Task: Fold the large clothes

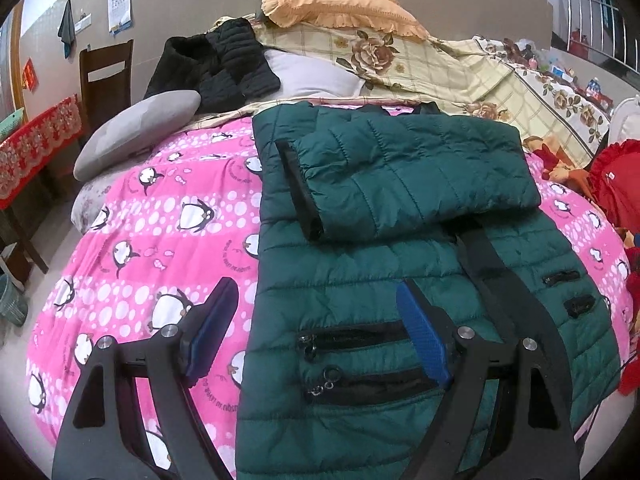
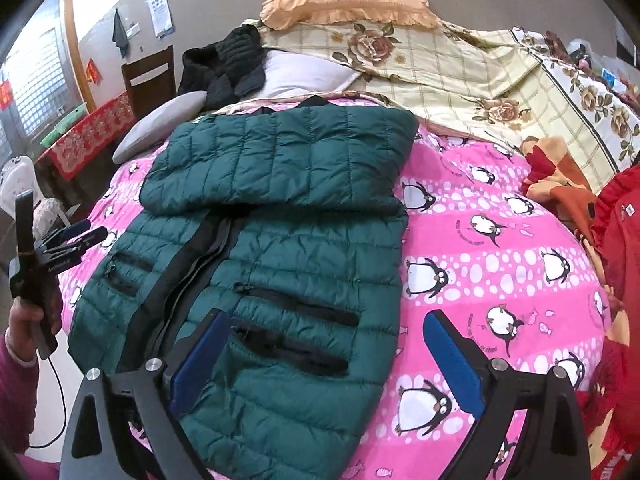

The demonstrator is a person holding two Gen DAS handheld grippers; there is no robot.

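a bed [image 1: 132, 240] under a pink penguin blanket fills both views, with a tan wall behind it. nearest, the left gripper [image 1: 316, 332] hangs over the near left corner of the green padded jacket [image 1: 400, 280], its blue pads spread wide with nothing between them: one pad over the blanket, the other over the jacket's hem by the pocket zips. the right gripper [image 2: 328, 356] mirrors it at the near right corner, also released and empty, one pad above the jacket's hem, the other above bare blanket. each hand is nearest its own corner, so neither needs to cross.

the jacket lies with its long axis running from the near hem away to the far collar, zip up the middle, and both sleeves already laid crosswise over the chest. what remains, i judge, is carrying the near hem up toward the far end, each gripper pinching its own corner.

beyond the jacket lie a grey cushion [image 1: 136, 132], a black jacket [image 1: 220, 64], a floral quilt [image 1: 460, 68] and an orange pillow [image 1: 340, 8] against the wall.
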